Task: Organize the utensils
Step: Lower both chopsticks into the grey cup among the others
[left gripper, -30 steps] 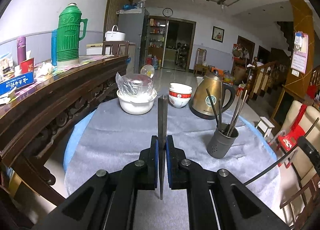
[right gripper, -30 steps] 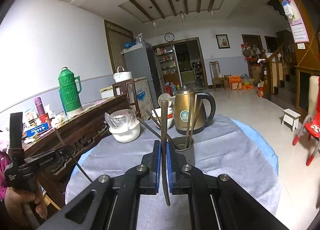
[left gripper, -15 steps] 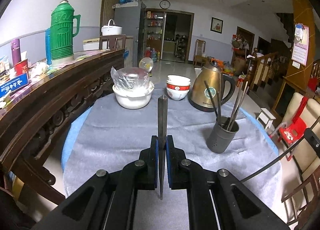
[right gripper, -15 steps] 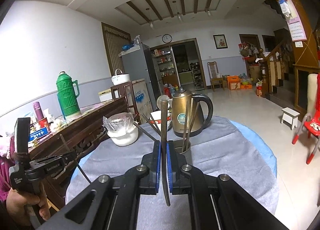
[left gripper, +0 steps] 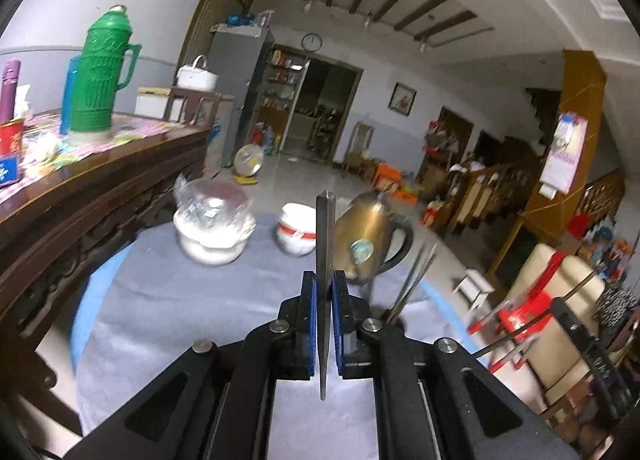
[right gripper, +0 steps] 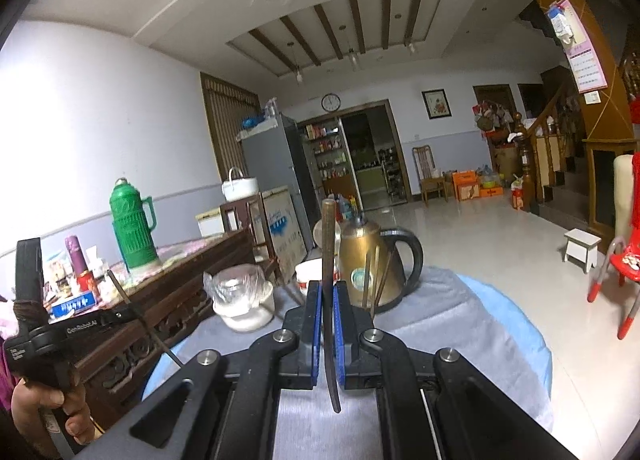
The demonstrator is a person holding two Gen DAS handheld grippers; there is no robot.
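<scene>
- My left claw point(left gripper: 325, 292) is clamped on a flat metal utensil point(left gripper: 325, 244); the blue pads point(left gripper: 311, 324) press it from both sides.
- That utensil stands edge-on between the pads, its tip pointing forward past them and its tail end hanging out behind the grip.
- My right claw point(right gripper: 328, 300) is likewise closed tight on a thin dark metal utensil handle point(right gripper: 329, 244), which rises past the pads and curves slightly below them.
- Both claws are held above a round surface point(left gripper: 168, 300) covered with a grey cloth over a blue one.
- The utensil holder point(left gripper: 394, 322) is on the surface, largely hidden behind my left claw in the left wrist view; several chopsticks point(left gripper: 416, 276) lean out of it.
- In the right wrist view the chopsticks point(right gripper: 372, 284) show just right of my right claw, in front of the kettle; the holder itself is hidden.
- A brass-coloured kettle point(left gripper: 364, 240) with a black handle stands beyond the holder.
- A red-and-white bowl point(left gripper: 298, 234) sits left of the kettle.
- A white bowl point(left gripper: 212, 236) with a clear plastic bag over it sits further left.
- A green thermos point(left gripper: 102, 76) stands on the dark wooden sideboard point(left gripper: 104, 188) beside the surface.
- In the right wrist view, a person's hand point(right gripper: 52, 404) holds the left claw's handle at the lower left edge.
- The left wrist view is blurred on its right side.
</scene>
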